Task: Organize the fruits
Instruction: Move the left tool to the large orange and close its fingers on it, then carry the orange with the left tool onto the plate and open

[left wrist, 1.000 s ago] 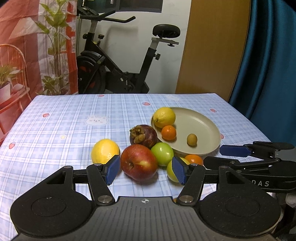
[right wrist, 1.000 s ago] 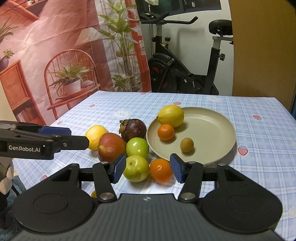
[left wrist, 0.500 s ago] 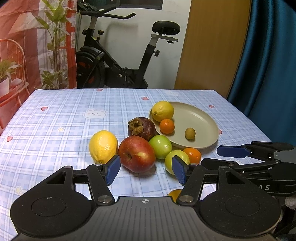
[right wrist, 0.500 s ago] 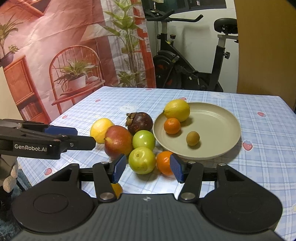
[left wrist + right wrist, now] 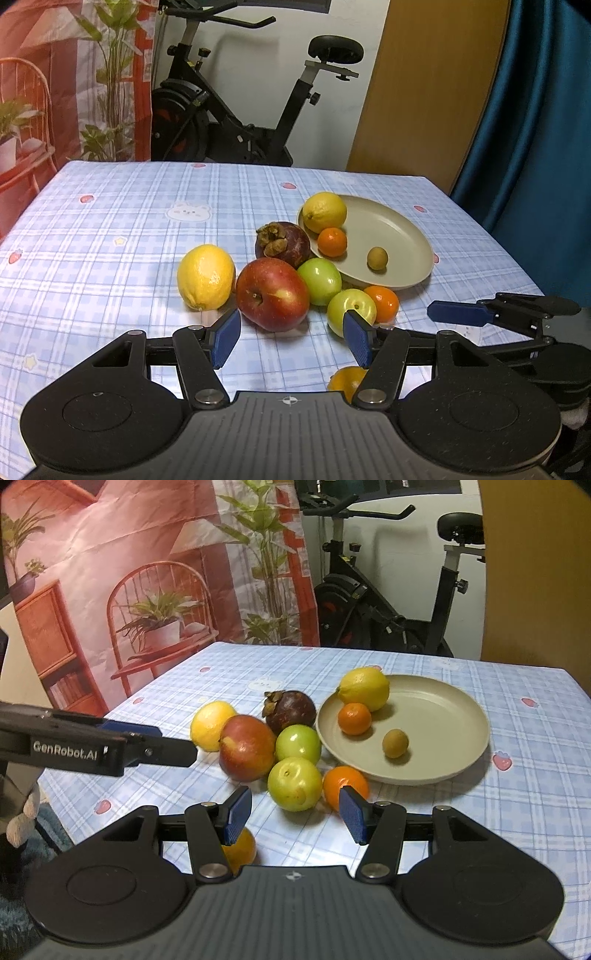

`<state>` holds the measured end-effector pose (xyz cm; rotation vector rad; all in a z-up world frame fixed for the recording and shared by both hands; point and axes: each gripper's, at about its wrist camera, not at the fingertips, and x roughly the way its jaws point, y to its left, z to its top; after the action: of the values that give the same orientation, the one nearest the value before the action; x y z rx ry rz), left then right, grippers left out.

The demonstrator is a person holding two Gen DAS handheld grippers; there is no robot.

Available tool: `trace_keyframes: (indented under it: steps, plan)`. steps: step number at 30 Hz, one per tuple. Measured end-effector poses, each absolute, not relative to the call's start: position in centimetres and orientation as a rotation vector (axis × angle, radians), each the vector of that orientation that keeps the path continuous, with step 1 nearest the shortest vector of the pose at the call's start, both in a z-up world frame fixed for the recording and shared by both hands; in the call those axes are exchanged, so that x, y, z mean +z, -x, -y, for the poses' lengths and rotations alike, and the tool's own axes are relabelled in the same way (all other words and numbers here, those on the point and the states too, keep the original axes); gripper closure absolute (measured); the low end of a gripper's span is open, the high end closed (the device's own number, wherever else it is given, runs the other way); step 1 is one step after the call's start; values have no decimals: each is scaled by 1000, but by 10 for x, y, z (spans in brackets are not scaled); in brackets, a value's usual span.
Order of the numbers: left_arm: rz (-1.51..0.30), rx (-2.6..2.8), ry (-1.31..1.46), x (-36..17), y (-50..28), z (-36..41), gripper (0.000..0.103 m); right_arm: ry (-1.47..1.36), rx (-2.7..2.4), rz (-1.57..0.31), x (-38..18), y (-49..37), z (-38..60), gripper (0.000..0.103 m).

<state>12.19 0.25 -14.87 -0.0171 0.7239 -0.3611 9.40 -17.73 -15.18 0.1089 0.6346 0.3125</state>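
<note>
Left wrist view: both grippers, left gripper (image 5: 291, 338) and right gripper (image 5: 291, 814), hover released near the plate (image 5: 406, 236), likely selecting fruit to load.

Table (image 5: 110, 258) being covered by blue plaid cloth, beige plate (image 5: 406, 236) being borne far right, loose fruit (image 5: 272, 293) being clustered left of it

Clustered fruit (image 5: 273, 293) blocks the plate's (image 5: 402, 236) left; its right side stays open.
</note>
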Motion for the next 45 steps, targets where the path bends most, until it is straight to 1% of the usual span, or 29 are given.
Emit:
trace_keyframes:
  steps: [7,18,34,35,36,39,45]
  plan:
    - [-754,-410,53,-156,-122,0,39,-87,371,-659,-157,-95,167,47]
    - [-877,-474,123,-183,-128,4,39,-38,477,-745,-179,-101,141,47]
    - [-926,-522,143,-196,-129,11,43,-66,479,-763,-187,-103,143,49]
    - [-928,-523,145,-197,-129,11,43,-68,479,-764,-187,-104,143,50]
    - [-929,-526,146,-197,-129,11,49,-69,478,-764,-188,-104,143,50]
    - [-933,-536,155,-199,-129,11,57,-70,480,-765,-188,-103,143,51]
    - [-935,-547,165,-201,-129,12,59,-80,483,-769,-190,-103,143,53]
